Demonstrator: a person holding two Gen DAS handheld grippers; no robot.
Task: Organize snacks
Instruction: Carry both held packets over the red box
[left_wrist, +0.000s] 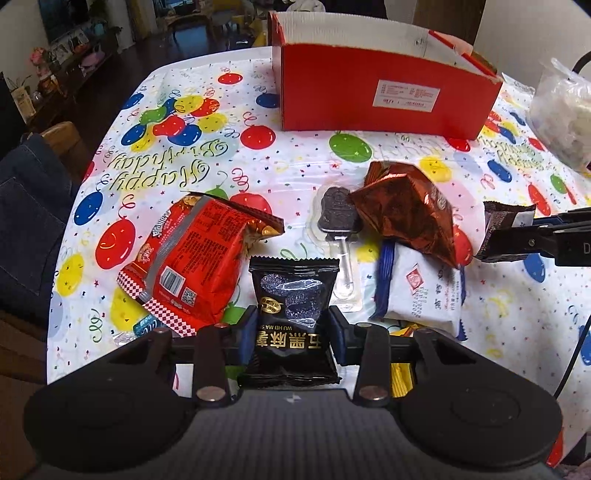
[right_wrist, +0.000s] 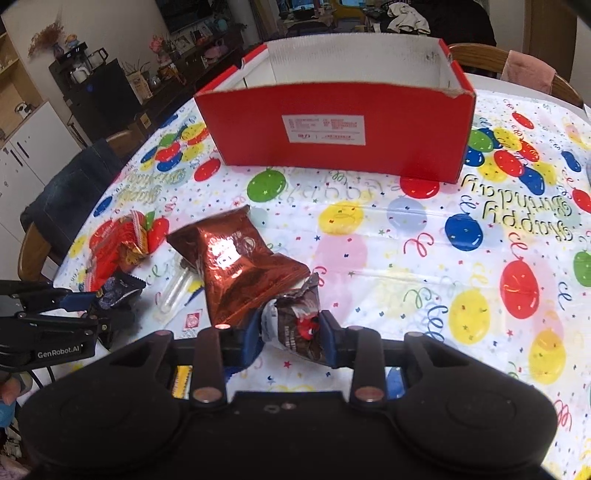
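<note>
My left gripper (left_wrist: 293, 325) is shut on a black snack packet (left_wrist: 293, 295) with white lettering, held just above the table among the pile. My right gripper (right_wrist: 290, 332) is shut on a small crumpled dark brown packet (right_wrist: 295, 317). An open red cardboard box (left_wrist: 384, 92) (right_wrist: 332, 129) stands at the far side of the table, its white inside showing nothing. On the cloth lie a red snack bag (left_wrist: 192, 258), a copper foil bag (left_wrist: 406, 214) (right_wrist: 236, 266), a white packet (left_wrist: 421, 291) and a clear-wrapped chocolate lollipop (left_wrist: 338, 218).
A balloon-print birthday tablecloth (right_wrist: 443, 258) covers the round table. A white plastic bag (left_wrist: 565, 110) sits at the right edge. A chair with dark denim fabric (left_wrist: 26, 206) stands at the left. A yellow packet (left_wrist: 400, 380) lies under the left gripper.
</note>
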